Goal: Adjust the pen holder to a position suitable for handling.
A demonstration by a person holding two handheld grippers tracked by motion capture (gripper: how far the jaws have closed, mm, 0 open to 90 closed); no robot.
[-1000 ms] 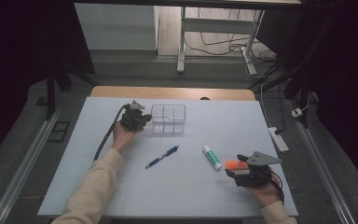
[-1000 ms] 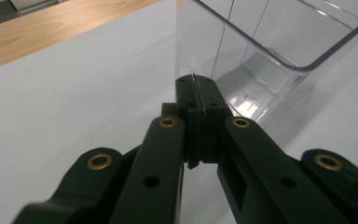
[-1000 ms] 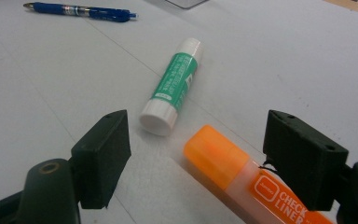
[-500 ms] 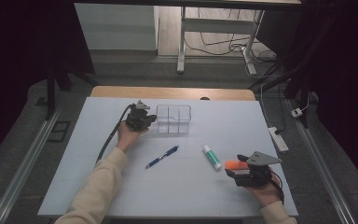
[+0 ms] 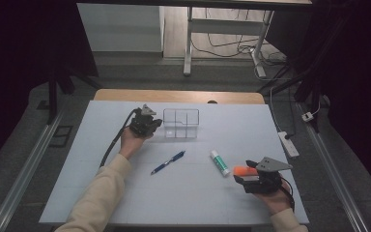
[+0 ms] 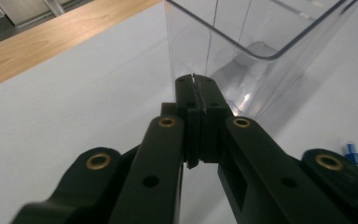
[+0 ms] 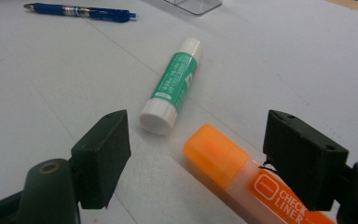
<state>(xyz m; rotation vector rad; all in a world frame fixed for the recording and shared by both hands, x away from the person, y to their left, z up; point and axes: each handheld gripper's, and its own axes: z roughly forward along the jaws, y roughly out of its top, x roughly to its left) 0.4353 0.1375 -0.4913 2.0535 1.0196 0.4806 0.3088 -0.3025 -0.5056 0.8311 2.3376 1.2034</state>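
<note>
Leftmost, the left gripper (image 5: 150,124) has its jaws pressed together with nothing between them, tips just at the near-left corner of the clear divided box (image 5: 181,123). Nudge that wall gently, or it may skid or tip. Toward the middle lie the blue pen (image 5: 167,162) and the glue stick (image 5: 219,162). Far right, the right gripper (image 5: 245,175) stands wide around the orange highlighter (image 7: 242,175); centre the barrel before closing.

far centre: divided box (image 5: 181,123) on table (image 5: 92,193) | left gripper (image 5: 147,123) touching its left wall | mid: pen (image 5: 167,162), glue stick (image 5: 219,162) to its right | near right: marker (image 5: 244,170) (between the right gripper (image 5: 251,176) jaws)
</note>
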